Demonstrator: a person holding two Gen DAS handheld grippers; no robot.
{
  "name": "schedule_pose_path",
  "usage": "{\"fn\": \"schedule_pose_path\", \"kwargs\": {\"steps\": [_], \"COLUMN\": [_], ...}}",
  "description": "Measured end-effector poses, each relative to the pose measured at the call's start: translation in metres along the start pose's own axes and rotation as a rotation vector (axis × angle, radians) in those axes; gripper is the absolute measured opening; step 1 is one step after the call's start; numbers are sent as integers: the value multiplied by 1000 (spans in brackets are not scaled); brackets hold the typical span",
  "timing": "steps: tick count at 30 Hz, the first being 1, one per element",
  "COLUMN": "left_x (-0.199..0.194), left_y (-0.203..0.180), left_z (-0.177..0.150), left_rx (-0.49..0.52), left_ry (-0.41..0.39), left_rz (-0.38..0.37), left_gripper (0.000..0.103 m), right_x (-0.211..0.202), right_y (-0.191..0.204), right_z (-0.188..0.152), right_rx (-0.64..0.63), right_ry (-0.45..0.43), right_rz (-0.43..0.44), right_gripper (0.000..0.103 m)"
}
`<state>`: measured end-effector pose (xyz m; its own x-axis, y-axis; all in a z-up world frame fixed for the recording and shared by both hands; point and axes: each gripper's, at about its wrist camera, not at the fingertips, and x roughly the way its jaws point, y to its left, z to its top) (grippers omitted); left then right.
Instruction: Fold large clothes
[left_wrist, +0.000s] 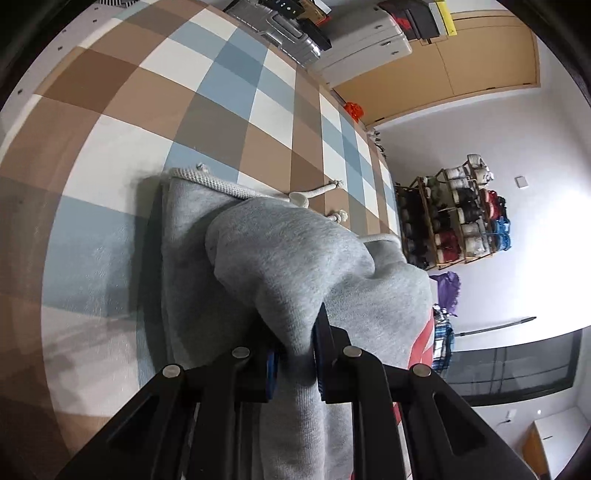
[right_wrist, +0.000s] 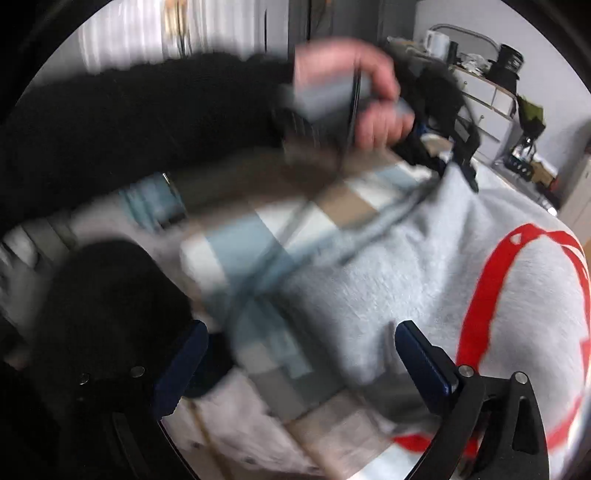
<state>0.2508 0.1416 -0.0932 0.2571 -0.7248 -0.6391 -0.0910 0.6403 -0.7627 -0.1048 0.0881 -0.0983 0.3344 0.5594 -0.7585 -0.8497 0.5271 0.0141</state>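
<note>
A checked blanket (left_wrist: 229, 110) of brown, blue and white squares spreads ahead of the left hand-held gripper (left_wrist: 295, 347). On it lies a grey hoodie (left_wrist: 280, 258) with red print, its white drawstring (left_wrist: 221, 184) beyond the folded edge. The left hand-held gripper pinches a bunched fold of the hoodie. The right hand-held gripper (right_wrist: 299, 354) stands spread wide above the hoodie's edge, nothing between its jaws.
</note>
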Motion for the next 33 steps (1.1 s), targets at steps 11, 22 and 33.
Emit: {"fn": "schedule_pose_path", "kwargs": {"steps": [11, 22, 33], "left_x": [-37, -71, -15], "left_y": [9, -74, -6], "left_z": [-10, -115, -166], "left_rx": [18, 281, 166], "left_ry": [-12, 26, 83], "left_rz": [55, 50, 98], "left_gripper": [14, 14, 0], "right_x": [-80, -46, -48], "right_y": [-135, -176, -187], "right_z": [-20, -60, -58], "right_rx": [525, 811, 913], "right_ry": [-251, -231, -276], "right_rz": [111, 404, 448], "right_gripper": [103, 103, 103]}}
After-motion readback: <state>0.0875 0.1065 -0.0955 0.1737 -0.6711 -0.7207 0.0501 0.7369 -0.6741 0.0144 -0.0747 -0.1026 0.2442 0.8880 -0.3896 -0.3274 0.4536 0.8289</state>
